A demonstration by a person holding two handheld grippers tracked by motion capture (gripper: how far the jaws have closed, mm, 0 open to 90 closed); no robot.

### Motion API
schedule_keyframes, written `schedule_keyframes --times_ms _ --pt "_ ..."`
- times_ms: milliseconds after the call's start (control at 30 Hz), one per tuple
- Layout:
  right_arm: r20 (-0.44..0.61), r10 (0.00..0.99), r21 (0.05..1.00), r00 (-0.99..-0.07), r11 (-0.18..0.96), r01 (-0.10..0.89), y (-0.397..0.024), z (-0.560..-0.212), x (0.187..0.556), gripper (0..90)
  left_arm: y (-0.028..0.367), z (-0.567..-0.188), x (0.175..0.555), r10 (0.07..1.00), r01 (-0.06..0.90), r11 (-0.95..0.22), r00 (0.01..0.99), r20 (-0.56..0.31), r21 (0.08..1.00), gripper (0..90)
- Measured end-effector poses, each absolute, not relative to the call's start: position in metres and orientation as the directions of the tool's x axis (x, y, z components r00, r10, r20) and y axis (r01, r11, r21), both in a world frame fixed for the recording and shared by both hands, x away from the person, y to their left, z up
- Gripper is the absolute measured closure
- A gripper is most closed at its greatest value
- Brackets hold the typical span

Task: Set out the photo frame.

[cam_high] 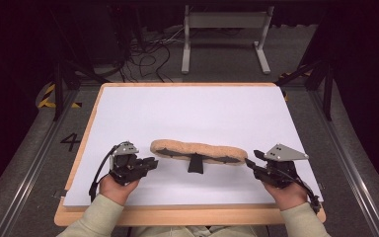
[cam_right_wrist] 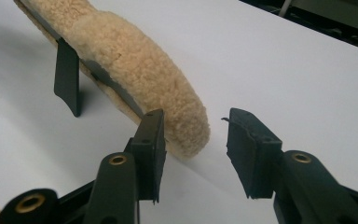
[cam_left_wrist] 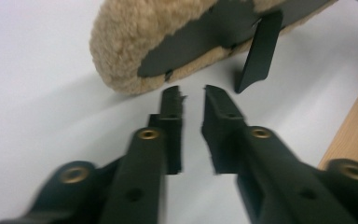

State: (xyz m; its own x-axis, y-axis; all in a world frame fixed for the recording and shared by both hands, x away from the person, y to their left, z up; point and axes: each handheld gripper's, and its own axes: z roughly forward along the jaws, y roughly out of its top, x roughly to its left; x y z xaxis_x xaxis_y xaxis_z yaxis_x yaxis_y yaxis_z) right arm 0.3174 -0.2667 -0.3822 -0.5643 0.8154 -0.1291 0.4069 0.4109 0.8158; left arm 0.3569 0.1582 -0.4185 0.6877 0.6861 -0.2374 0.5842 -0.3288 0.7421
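- Lying lengthwise on the white surface (cam_high: pixel 187 111), the fleece pad (cam_high: pixel 197 150) is seen with its dark backing and a black strap (cam_high: pixel 196 164) turned toward the person.
- At the pad's left end, the left hand-held gripper (cam_high: pixel 150 163) is nearly clenched, with nothing between its jaws; it sits just short of the fleece, probably lined up for a pinch.
- At the pad's right end, the right hand-held gripper (cam_high: pixel 249 162) is released, its jaws spread beside the fleece tip, apparently so both ends can be taken together.
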Motion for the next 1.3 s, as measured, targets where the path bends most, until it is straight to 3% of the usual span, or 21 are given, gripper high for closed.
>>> schedule_keyframes --times_ms 67,200,433,567,1300 --pt "-0.125 0.819 0.82 -0.56 0.403 0.406 -0.268 -0.382 0.317 58.2 0.156 -0.421 0.359 0.691 0.574 -0.342 0.69 -0.214 0.744 89.7" --pt "-0.127 0.829 0.836 -0.545 0.385 0.39 -0.273 -0.382 0.318 63.3 0.149 -0.427 0.364 0.696 0.539 -0.375 0.701 -0.155 0.754 90.0" --pt "-0.094 0.862 0.85 -0.499 0.331 0.411 -0.291 -0.387 0.327 74.5 0.143 -0.432 0.371 0.705 0.544 -0.379 0.693 -0.147 0.748 90.0" --pt "-0.081 0.867 0.838 -0.491 0.326 0.438 -0.296 -0.392 0.333 89.2 0.142 -0.436 0.375 0.716 0.542 -0.369 0.684 -0.14 0.755 90.0" --pt "-0.09 0.851 0.821 -0.518 0.358 0.445 -0.284 -0.396 0.346 90.0 0.14 -0.44 0.39 0.746 0.553 -0.35 0.653 -0.132 0.756 89.9"
